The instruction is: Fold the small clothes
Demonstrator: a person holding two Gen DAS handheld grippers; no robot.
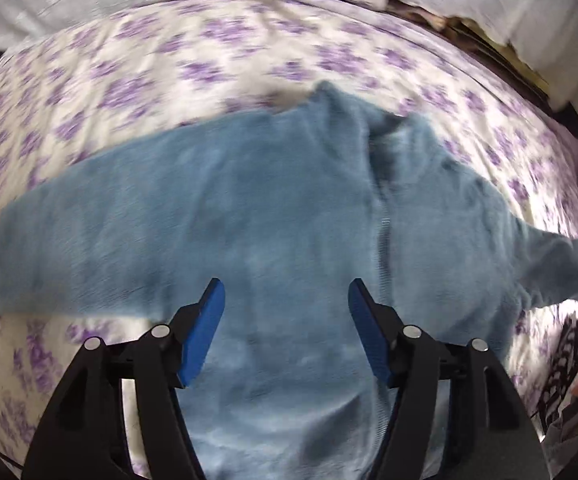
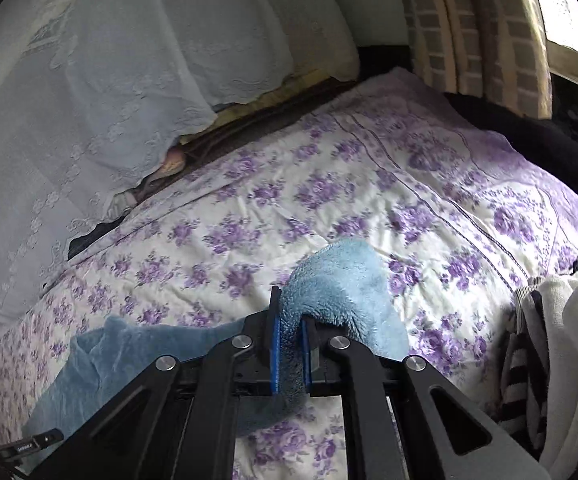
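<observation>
I see a fuzzy light-blue fleece jacket (image 1: 273, 216) lying spread out on the bed, front up, with a zipper running down its middle. One sleeve stretches flat to the left. The other sleeve (image 2: 341, 288) is lifted and bunched, its end pinched off the bed.

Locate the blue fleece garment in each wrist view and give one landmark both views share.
Left wrist view: the blue fleece garment is spread across the middle, sleeves out to both sides, below the open left gripper.
Right wrist view: its sleeve end is pinched in the right gripper, centre-bottom.
Shared landmark: the purple-flowered bedspread.
</observation>
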